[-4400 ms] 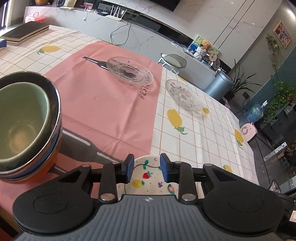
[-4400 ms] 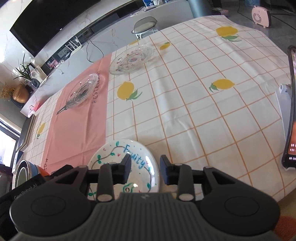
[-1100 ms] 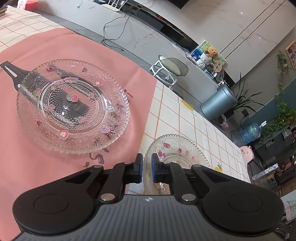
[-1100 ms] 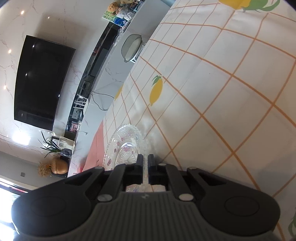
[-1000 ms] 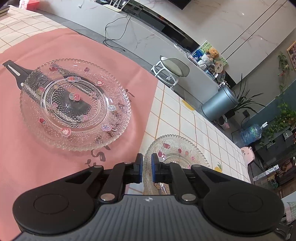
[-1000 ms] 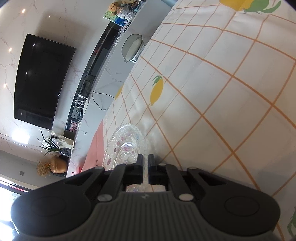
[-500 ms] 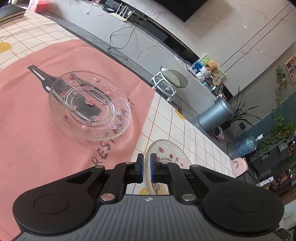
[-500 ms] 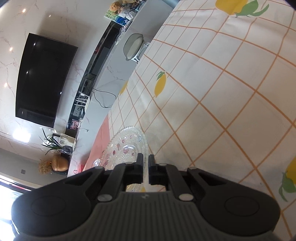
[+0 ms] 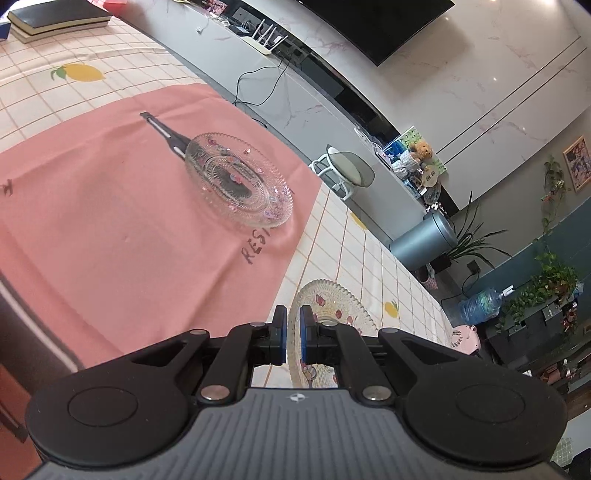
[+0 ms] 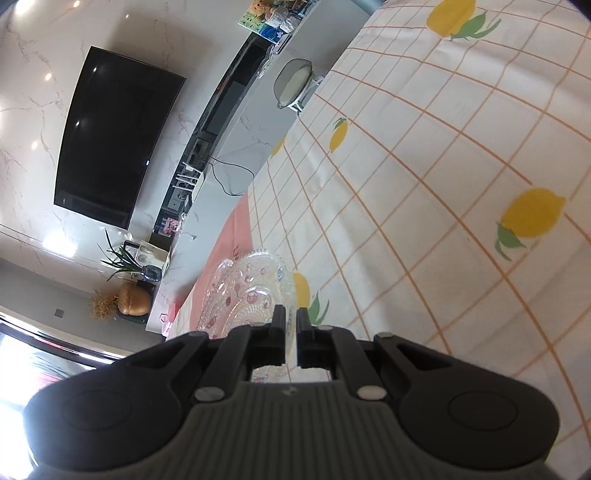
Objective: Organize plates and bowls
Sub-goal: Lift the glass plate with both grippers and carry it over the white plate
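Note:
My left gripper [image 9: 291, 334] is shut on the rim of a clear glass plate [image 9: 332, 314] with red fruit prints and holds it tilted above the lemon-check tablecloth. My right gripper [image 10: 290, 326] is shut on the rim of the same glass plate [image 10: 251, 291], seen from the other side. A second clear glass plate [image 9: 238, 184] lies flat on the pink cloth [image 9: 110, 221], farther off and to the left in the left wrist view.
A dark object's edge [image 9: 33, 325] shows at the lower left. A stack of books [image 9: 55, 18] lies at the far left corner. The table's far edge runs past a stool [image 9: 347, 173], with a grey bin [image 9: 424, 240] beyond. Lemon-check tablecloth [image 10: 443, 184] spreads right.
Both grippers have lifted and pulled back with the plate between them. The other glass plate on the pink cloth now looks smaller and farther away.

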Demonstrator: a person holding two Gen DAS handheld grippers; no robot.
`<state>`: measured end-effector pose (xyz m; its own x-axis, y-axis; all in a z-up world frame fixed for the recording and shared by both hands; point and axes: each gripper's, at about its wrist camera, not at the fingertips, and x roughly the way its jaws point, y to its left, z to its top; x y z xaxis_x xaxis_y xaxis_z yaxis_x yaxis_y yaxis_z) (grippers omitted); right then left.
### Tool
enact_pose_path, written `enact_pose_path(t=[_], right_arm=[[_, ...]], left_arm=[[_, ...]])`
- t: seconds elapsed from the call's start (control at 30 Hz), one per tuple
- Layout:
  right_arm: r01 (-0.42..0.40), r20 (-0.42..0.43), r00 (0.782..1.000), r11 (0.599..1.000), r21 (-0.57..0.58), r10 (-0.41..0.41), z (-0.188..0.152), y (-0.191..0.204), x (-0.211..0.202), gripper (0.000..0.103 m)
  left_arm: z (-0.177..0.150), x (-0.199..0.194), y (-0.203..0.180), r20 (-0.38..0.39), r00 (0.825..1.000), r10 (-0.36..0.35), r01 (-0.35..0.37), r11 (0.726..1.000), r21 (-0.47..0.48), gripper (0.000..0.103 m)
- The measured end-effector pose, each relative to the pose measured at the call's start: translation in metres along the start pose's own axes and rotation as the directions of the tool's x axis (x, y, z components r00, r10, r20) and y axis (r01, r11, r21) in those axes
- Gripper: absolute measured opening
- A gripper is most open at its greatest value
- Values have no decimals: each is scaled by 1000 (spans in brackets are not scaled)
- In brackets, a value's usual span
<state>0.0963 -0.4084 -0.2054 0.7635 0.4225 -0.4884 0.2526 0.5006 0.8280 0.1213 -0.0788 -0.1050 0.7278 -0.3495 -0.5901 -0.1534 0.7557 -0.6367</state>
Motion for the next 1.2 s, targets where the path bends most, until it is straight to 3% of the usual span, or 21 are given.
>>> enact_pose_path(t=[0.47,0.7,1.2], right_arm=[[7,-50,999,998,58,-4,-57,-13,-44,2],[77,-88,993,997,14,-75,-87,-3,-61,3],[198,-120,972,978,-62,-204,-97,0,-59,3]], left_arm=[[-30,-53,31,-7,1000,-12,12,998,-57,6],[-38,-73,42,-15,1000,-14,13,998,-57,6],[-65,-70,65,-86,996,34,-38,998,-45,6]])
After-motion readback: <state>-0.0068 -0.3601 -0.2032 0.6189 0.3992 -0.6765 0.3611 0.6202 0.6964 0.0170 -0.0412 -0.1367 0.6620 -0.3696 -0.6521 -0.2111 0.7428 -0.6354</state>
